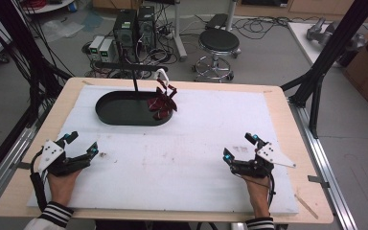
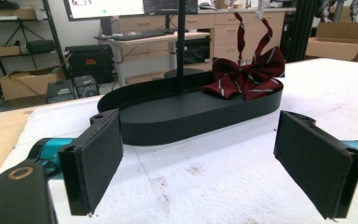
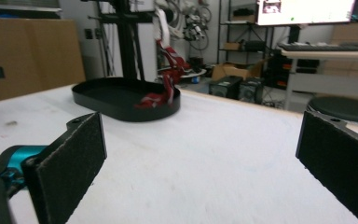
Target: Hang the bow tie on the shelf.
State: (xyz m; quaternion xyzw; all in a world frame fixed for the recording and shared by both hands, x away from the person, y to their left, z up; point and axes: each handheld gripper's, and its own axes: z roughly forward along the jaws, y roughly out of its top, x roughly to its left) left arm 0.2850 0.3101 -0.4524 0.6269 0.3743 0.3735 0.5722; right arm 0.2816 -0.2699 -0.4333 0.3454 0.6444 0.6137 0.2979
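Both tongs, left (image 1: pixel 80 143) and right (image 1: pixel 240 146), rest spread open and empty at lower frame on the white foam-covered worktop (image 1: pixel 187 153); upper centre, a dark red striped bow tie (image 1: pixel 162 103) drapes into the black oval tray (image 1: pixel 124 109), nothing between

Wooden table (image 1: pixel 17 184) — white foam sheet (image 1: pixel 182 158), black oval tray (image 1: pixel 120 109)

stand post (image 2: pixel 182 46): top cut off | bow tie (image 3: pixel 163 95): blurred

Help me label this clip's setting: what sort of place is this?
Probably a robotics or computer lab: desktop computer towers with loose cables on the floor, a desk with a monitor and keyboard, and a black metal frame around the table.
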